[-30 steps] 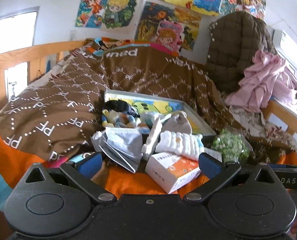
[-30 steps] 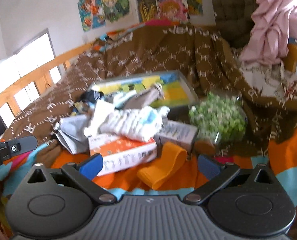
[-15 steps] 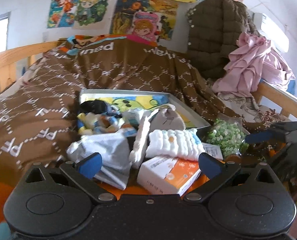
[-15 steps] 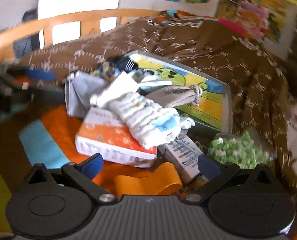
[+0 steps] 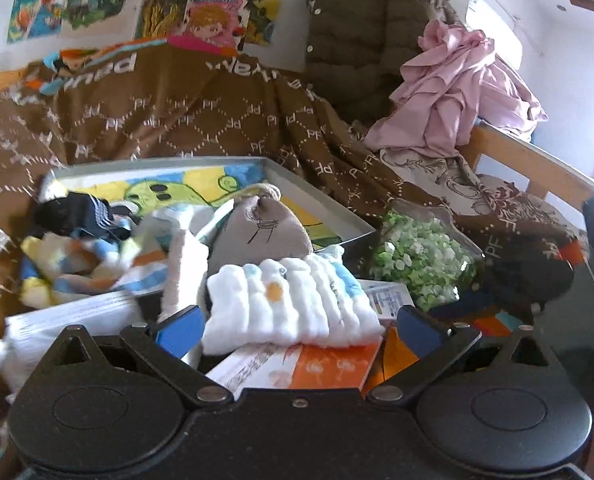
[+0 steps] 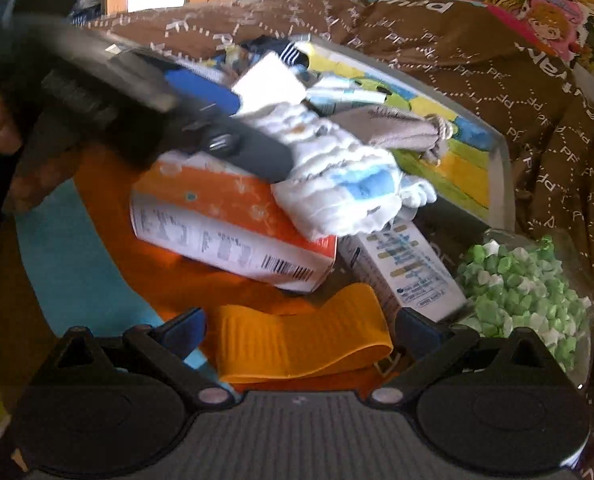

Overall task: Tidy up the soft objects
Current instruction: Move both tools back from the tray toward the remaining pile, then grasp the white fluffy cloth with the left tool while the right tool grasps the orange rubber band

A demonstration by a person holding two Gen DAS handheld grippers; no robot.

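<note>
A white ribbed cloth (image 5: 293, 304) with blue and orange spots lies on an orange box (image 5: 297, 368). My left gripper (image 5: 297, 328) is open, its blue fingertips on either side of the cloth's near end. The cloth also shows in the right wrist view (image 6: 337, 184), with the left gripper's fingers (image 6: 201, 92) at it. A grey drawstring pouch (image 5: 257, 232) and colourful socks (image 5: 85, 256) lie behind, by a grey tray (image 5: 329, 208). My right gripper (image 6: 297, 328) is open over an orange band (image 6: 301, 340).
A bag of green paper stars (image 5: 421, 260) sits right of the pile. A white and blue carton (image 6: 405, 268) lies beside the orange box (image 6: 225, 224). A brown patterned blanket (image 5: 217, 120), a dark jacket (image 5: 361, 32) and pink clothing (image 5: 453, 92) lie behind.
My left gripper has moved forward and right, so its fingertips now flank the white cloth. My right gripper has swung left and closer, over the orange band.
</note>
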